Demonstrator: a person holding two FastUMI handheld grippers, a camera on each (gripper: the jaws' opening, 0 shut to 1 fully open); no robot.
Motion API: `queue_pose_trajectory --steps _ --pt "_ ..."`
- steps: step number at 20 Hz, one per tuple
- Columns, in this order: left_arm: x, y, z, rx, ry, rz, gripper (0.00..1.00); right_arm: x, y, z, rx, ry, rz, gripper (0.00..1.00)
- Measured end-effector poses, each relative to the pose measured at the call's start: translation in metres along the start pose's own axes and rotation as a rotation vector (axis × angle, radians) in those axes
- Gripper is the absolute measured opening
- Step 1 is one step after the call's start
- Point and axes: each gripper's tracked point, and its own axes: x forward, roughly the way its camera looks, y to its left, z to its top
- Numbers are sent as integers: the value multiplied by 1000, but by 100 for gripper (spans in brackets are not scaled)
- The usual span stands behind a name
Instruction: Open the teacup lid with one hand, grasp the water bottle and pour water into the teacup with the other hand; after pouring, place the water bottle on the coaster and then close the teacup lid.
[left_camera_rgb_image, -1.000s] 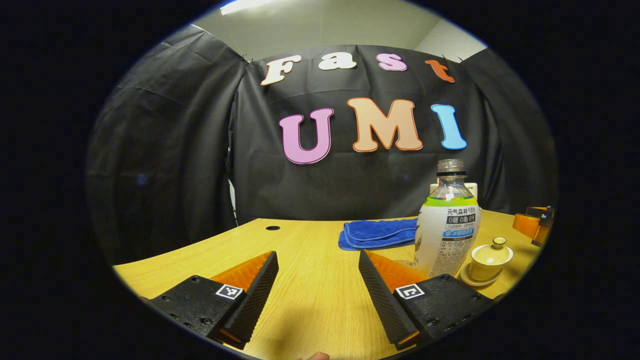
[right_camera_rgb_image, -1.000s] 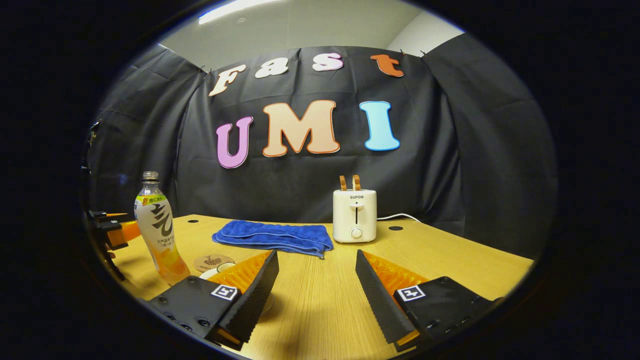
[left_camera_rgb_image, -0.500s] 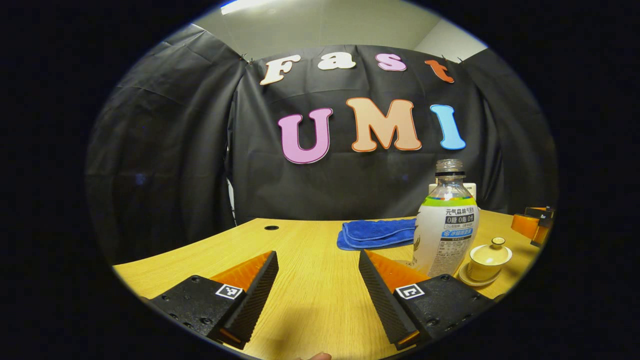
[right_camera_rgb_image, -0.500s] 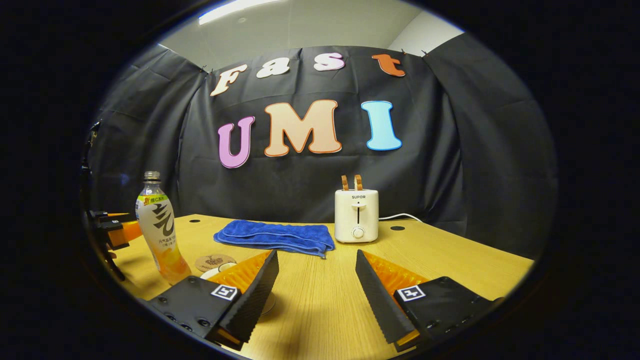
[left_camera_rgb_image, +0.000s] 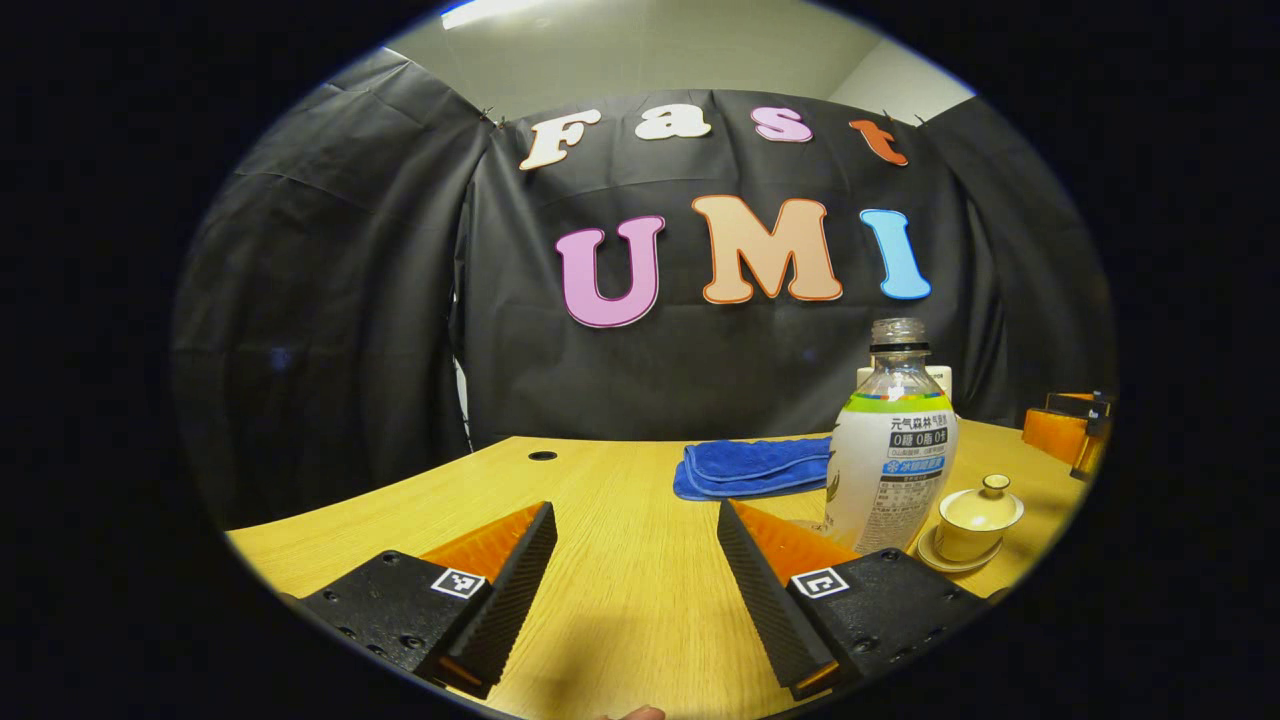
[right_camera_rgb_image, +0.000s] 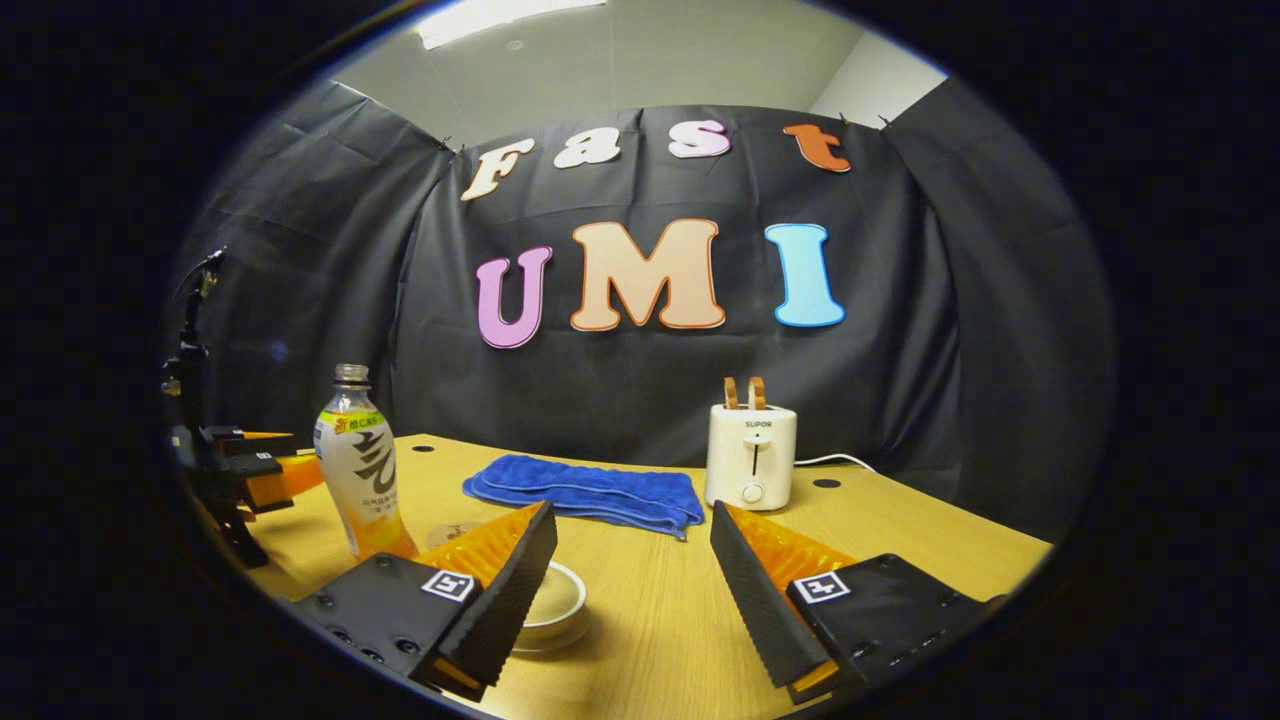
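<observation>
In the left gripper view we see our left gripper (left_camera_rgb_image: 636, 545) low over the wooden table (left_camera_rgb_image: 620, 480), its fingers spread wide with nothing between them. The bottle (left_camera_rgb_image: 892, 450) stands upright ahead and to the right of it, uncapped, with a white label wrapped round most of its body. Just right of the bottle sits the teacup (left_camera_rgb_image: 978, 518) on its saucer, lid on, the knob pointing up. A folded blue towel (left_camera_rgb_image: 752, 466) lies behind the bottle toward the wall, and the other gripper (left_camera_rgb_image: 1068, 438) shows at the far right edge, well apart from ours. In the right gripper view our right gripper (right_camera_rgb_image: 633, 545) also has its fingers spread apart and empty. The teacup (right_camera_rgb_image: 553, 600) lies just by the left finger, partly hidden behind it, so we cannot tell whether finger and cup touch. The bottle (right_camera_rgb_image: 362, 478) stands upright farther left, orange liquid in its lower part. A round coaster (right_camera_rgb_image: 452, 534) appears to lie flat between bottle and cup, though the finger covers most of it. The towel (right_camera_rgb_image: 590, 490) rests mid-table, and a white toaster (right_camera_rgb_image: 752, 455) with two slices standing in it sits just right of the towel, near the wall. The left gripper (right_camera_rgb_image: 262, 465) reaches in from the far left, close behind the bottle.
</observation>
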Motion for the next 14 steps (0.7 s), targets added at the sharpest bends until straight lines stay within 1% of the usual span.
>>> queue_pose_trajectory --steps 1,2,3,4,6,7,8,10,12,13,14 --pt "1 -1 -1 0 1 -5 94 1 7 1 8 9 20 100" --pt "1 -3 0 -1 1 -12 94 3 13 0 10 24 39 95" --pt "0 -3 -1 -1 0 -13 94 4 18 -3 8 41 55 100" --pt "1 -2 0 0 1 -13 94 5 23 -5 3 59 71 95" --pt "0 -2 0 0 1 -13 95 8 34 -10 -4 92 100 96" --pt "0 -2 -1 -1 1 -13 94 9 39 -15 -5 109 114 99" --pt "0 -3 0 -1 1 -13 95 9 44 -18 -3 123 129 99" --pt "1 -3 0 -1 1 -13 94 11 51 -25 -10 146 146 98" --pt "0 -3 0 -1 1 -13 94 11 55 -29 -32 160 156 95" --pt "0 -3 0 -1 1 -13 94 12 58 -32 -40 165 161 95" --pt "0 -4 0 -1 1 -13 95 12 60 -33 -46 171 165 99"
